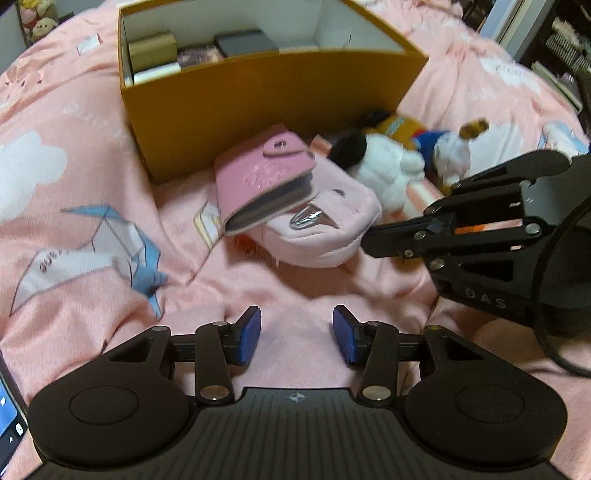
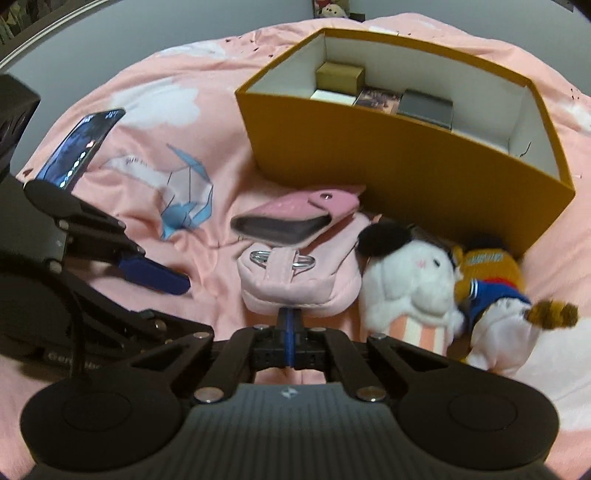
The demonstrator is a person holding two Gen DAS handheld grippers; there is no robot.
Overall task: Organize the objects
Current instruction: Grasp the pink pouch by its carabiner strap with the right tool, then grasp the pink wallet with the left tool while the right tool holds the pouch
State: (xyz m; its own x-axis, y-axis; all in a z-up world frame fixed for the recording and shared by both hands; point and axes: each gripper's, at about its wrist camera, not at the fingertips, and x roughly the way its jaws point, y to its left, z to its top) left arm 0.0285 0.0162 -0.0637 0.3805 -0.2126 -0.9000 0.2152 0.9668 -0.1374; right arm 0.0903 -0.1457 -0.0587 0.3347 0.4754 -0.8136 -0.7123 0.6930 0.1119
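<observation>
On the bed, the right gripper [image 2: 291, 325] pinches the pink pouch's [image 2: 299, 284] edge, probably to box [image 2: 406, 177] it; the left gripper [image 1: 297, 334] waits open.

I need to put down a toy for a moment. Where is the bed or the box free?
The box is bare at its right end, past the grey case. The bedspread is free left of the pink wallet. It is crowded in front of the box: wallet, pouch and plush toys.

a home bedroom: pink cloud-print bedding [image 1: 92, 229], plush toys [image 2: 406, 280], a shelf of stuffed toys [image 1: 37, 18]
</observation>
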